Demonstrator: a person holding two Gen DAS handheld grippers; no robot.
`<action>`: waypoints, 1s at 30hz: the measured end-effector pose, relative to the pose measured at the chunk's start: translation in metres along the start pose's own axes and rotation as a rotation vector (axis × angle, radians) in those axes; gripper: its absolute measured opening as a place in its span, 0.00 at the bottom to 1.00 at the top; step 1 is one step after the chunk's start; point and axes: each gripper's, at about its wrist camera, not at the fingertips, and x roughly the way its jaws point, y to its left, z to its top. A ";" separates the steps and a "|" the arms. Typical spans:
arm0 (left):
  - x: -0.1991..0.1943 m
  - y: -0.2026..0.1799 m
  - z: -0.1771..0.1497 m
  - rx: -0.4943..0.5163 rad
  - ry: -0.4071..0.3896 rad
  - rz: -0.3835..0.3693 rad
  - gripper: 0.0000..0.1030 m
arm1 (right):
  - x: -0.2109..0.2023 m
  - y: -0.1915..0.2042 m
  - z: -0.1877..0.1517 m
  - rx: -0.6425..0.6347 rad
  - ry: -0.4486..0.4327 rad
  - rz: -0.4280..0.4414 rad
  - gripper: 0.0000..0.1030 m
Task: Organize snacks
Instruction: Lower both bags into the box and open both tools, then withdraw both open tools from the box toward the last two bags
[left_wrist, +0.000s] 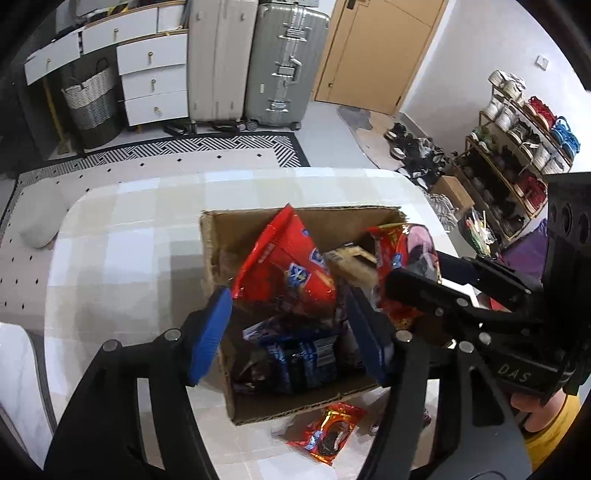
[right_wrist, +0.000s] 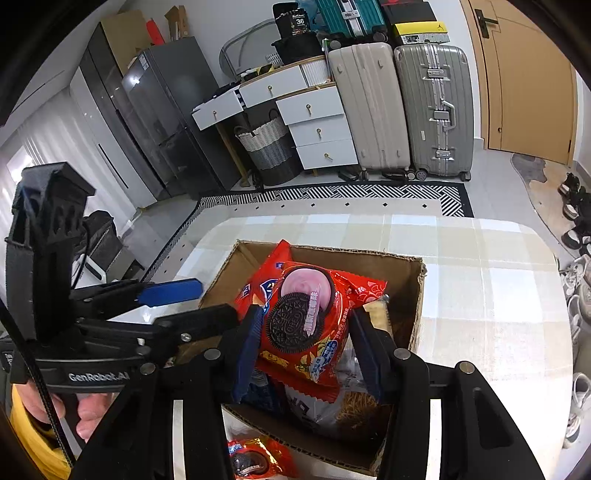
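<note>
An open cardboard box (left_wrist: 218, 236) holds several snack packs on the checked table. My left gripper (left_wrist: 291, 332) is open and empty over the box's near left part, above a blue cookie pack (left_wrist: 303, 362) and a red pack (left_wrist: 284, 266). My right gripper (right_wrist: 310, 347) is shut on a red Oreo pack (right_wrist: 306, 321) and holds it over the box (right_wrist: 413, 295); it also shows in the left wrist view (left_wrist: 410, 280). One more red Oreo pack (left_wrist: 328, 432) lies on the table in front of the box, and shows in the right wrist view (right_wrist: 255, 458) too.
The table (left_wrist: 129, 236) has a rounded far edge. Beyond it are a patterned rug (left_wrist: 207, 147), two suitcases (left_wrist: 284, 62), a white drawer unit (left_wrist: 151, 74), a woven basket (left_wrist: 92, 103) and a shoe rack (left_wrist: 517, 147) at the right.
</note>
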 end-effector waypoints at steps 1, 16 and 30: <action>-0.001 0.000 -0.002 0.001 0.002 0.003 0.60 | 0.000 -0.001 0.000 0.003 0.000 0.003 0.47; -0.030 0.019 -0.043 -0.015 0.003 0.085 0.60 | 0.011 0.003 -0.006 -0.004 0.052 -0.042 0.52; -0.126 -0.019 -0.107 0.017 -0.147 0.227 0.73 | -0.124 0.043 -0.044 -0.072 -0.128 -0.058 0.67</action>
